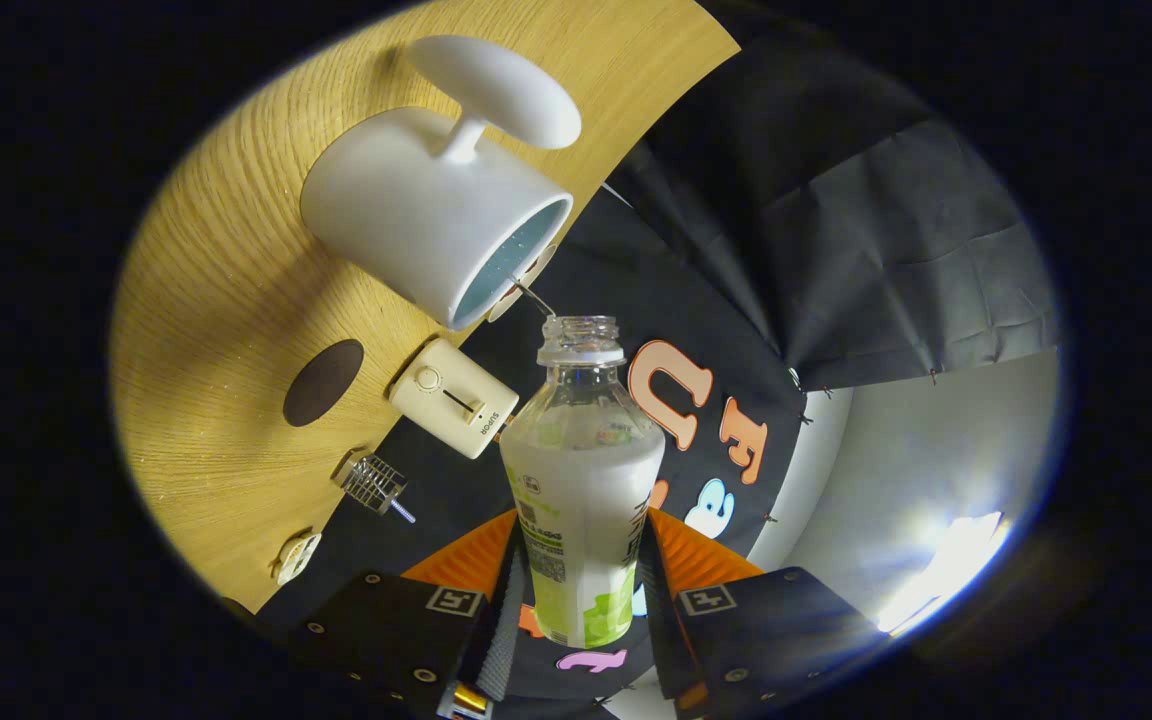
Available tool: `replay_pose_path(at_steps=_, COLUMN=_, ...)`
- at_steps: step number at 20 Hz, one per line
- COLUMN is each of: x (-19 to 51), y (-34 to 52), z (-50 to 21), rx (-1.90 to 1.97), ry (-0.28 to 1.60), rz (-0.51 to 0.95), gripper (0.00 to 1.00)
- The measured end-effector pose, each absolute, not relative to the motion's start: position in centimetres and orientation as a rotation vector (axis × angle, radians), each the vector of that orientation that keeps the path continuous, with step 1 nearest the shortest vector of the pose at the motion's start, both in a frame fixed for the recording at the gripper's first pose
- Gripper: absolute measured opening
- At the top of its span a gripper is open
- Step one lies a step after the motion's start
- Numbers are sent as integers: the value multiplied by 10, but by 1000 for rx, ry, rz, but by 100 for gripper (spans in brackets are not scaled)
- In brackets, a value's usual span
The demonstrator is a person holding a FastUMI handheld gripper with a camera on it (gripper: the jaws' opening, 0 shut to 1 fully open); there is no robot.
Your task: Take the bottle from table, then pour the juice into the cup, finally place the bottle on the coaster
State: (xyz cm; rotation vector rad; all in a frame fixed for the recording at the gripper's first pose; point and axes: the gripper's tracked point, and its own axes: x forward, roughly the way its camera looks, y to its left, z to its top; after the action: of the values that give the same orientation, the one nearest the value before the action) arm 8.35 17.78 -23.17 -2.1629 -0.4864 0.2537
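My gripper (582, 560) is shut on a clear plastic bottle (584, 470) with a green and white label; both fingers press on its lower body. The bottle has no cap, and its open mouth (580, 325) points toward the rim of a white cup (426, 215) just beyond it. The view is rolled, so the wooden table (226, 300) runs up along one side. The cup has a pale blue inside and a broad white handle (501, 90). A dark round coaster (323, 381) lies flat on the table, beside the cup.
A cream toaster (453, 398) stands near the table's edge, close to the coaster. A small clear ribbed glass thing (372, 483) and a small white object (296, 556) lie farther along the same edge. Black cloth hangs behind the table.
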Motion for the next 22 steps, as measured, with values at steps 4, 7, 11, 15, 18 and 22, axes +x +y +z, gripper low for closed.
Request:
replay_pose_path(at_steps=4, x=83, y=182, z=-229, rx=-2167, ry=-495, rz=253, gripper=56)
replay_pose_path(at_steps=7, x=83, y=182, z=-230, rx=-2171, ry=-492, rz=257, gripper=56)
replay_pose_path(at_steps=11, x=83, y=183, z=-233, rx=-2170, ry=-485, rz=261, gripper=56)
replay_pose_path(at_steps=15, x=84, y=182, z=-238, rx=-2154, ry=-466, rz=264, gripper=56)
replay_pose_path(at_steps=18, x=87, y=174, z=-250, rx=-2082, ry=-389, rz=282, gripper=57)
replay_pose_path(at_steps=22, x=89, y=167, z=-260, rx=-1904, ry=-252, rz=302, gripper=57)
